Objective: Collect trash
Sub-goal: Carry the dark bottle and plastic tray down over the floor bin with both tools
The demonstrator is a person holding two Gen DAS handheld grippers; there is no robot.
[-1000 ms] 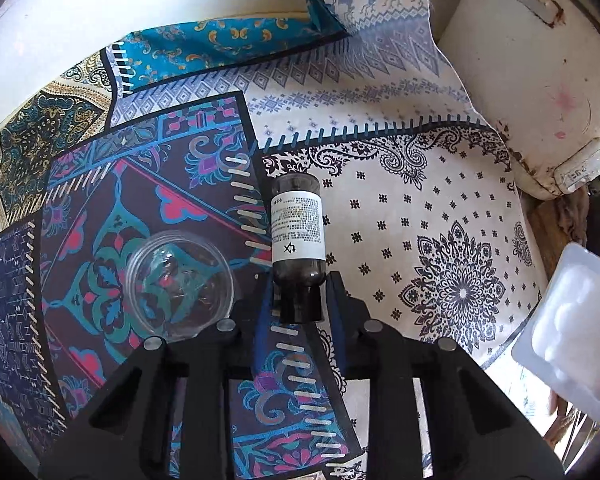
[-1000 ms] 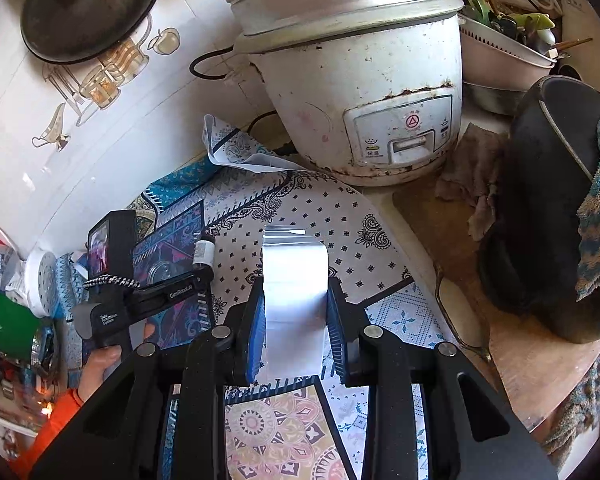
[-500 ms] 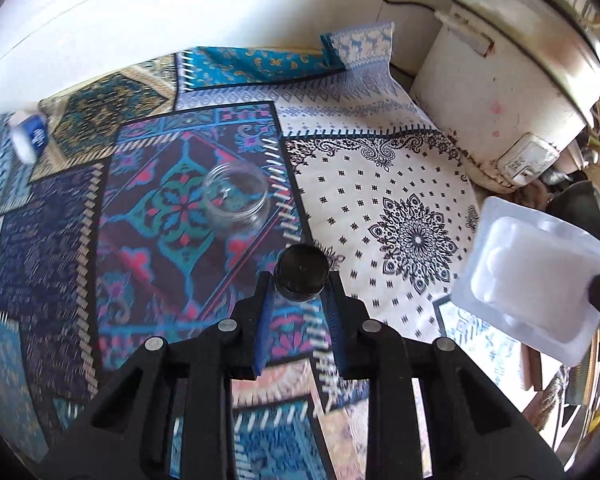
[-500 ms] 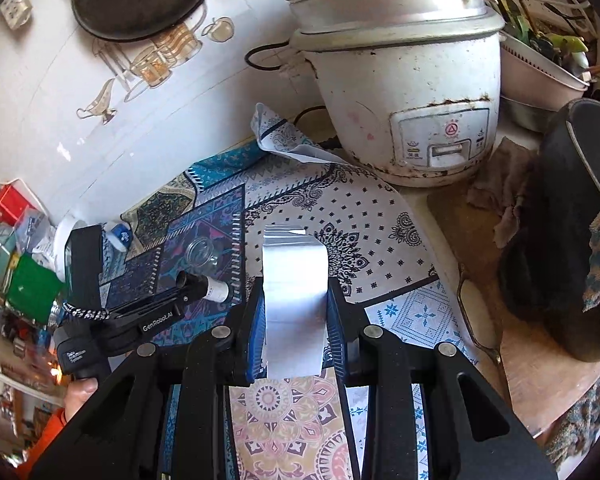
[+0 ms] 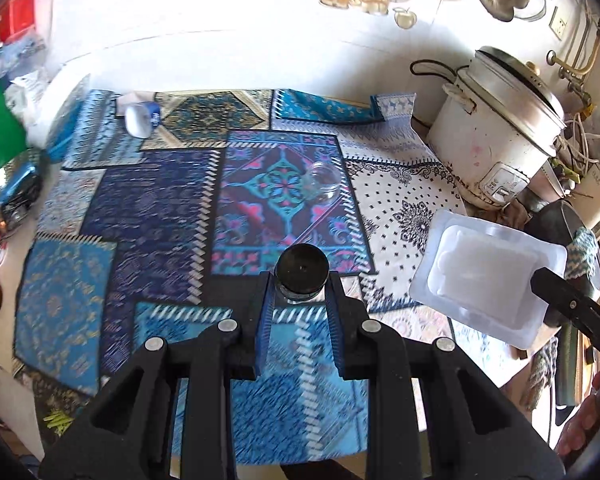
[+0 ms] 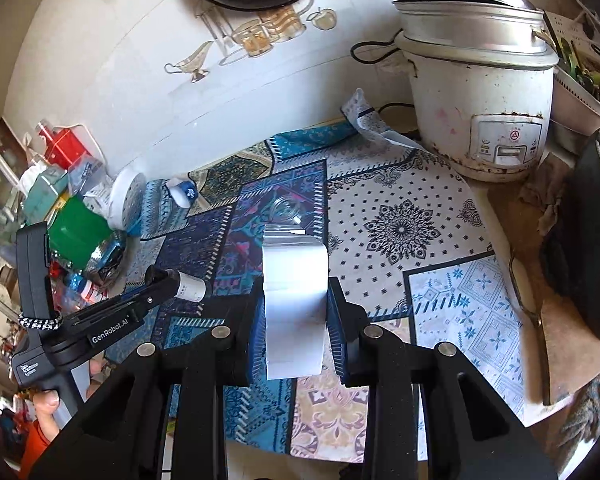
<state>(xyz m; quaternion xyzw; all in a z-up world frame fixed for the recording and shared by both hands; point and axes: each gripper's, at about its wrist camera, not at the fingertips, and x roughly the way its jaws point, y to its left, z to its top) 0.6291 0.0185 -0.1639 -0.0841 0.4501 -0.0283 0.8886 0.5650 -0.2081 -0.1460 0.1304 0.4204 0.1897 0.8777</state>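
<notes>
My left gripper is shut on a small dark bottle with a white label, held high above the patterned cloth; I look down on its black end. The right wrist view shows that same bottle sticking out of the left gripper. My right gripper is shut on a clear plastic blister tray, whose edge faces the camera. In the left wrist view the tray hangs at the right. A clear plastic cup lies on the cloth.
A white rice cooker stands at the back right with a dark pot beside it. Packets and boxes crowd the left end, and a small white-and-blue container lies near the wall. A person's hand holds the left gripper.
The left gripper has lifted the bottle off the cloth and pulled back, so more of the counter shows. The right gripper has moved back and rolled a little, still holding the tray.
</notes>
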